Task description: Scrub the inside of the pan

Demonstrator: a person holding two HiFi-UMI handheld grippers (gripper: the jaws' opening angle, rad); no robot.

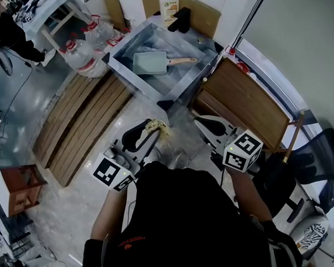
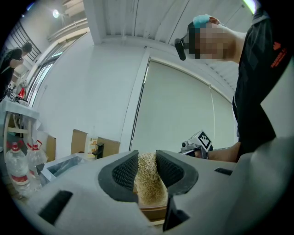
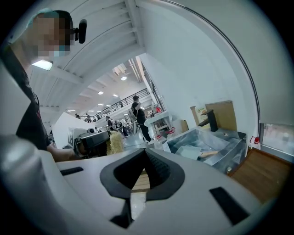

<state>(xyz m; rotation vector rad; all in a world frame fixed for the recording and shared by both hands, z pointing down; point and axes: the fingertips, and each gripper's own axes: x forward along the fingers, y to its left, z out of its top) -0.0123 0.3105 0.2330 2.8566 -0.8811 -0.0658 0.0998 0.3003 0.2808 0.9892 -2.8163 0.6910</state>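
Got the left gripper (image 2: 148,161) clamped tight on a straw-coloured scrubber (image 2: 149,187), right gripper (image 3: 146,160) pinched fully closed on nothing. Can spot the pan (image 1: 150,63) sitting down in the sink (image 1: 189,82), well ahead of both, wooden handle pointing right.

Bright, even light fills all three views. A ceiling lamp (image 3: 43,64) glares white in the right gripper view. Fisheye bends lines and blackens corners; the glossy floor (image 1: 60,212) shows pale sheen.
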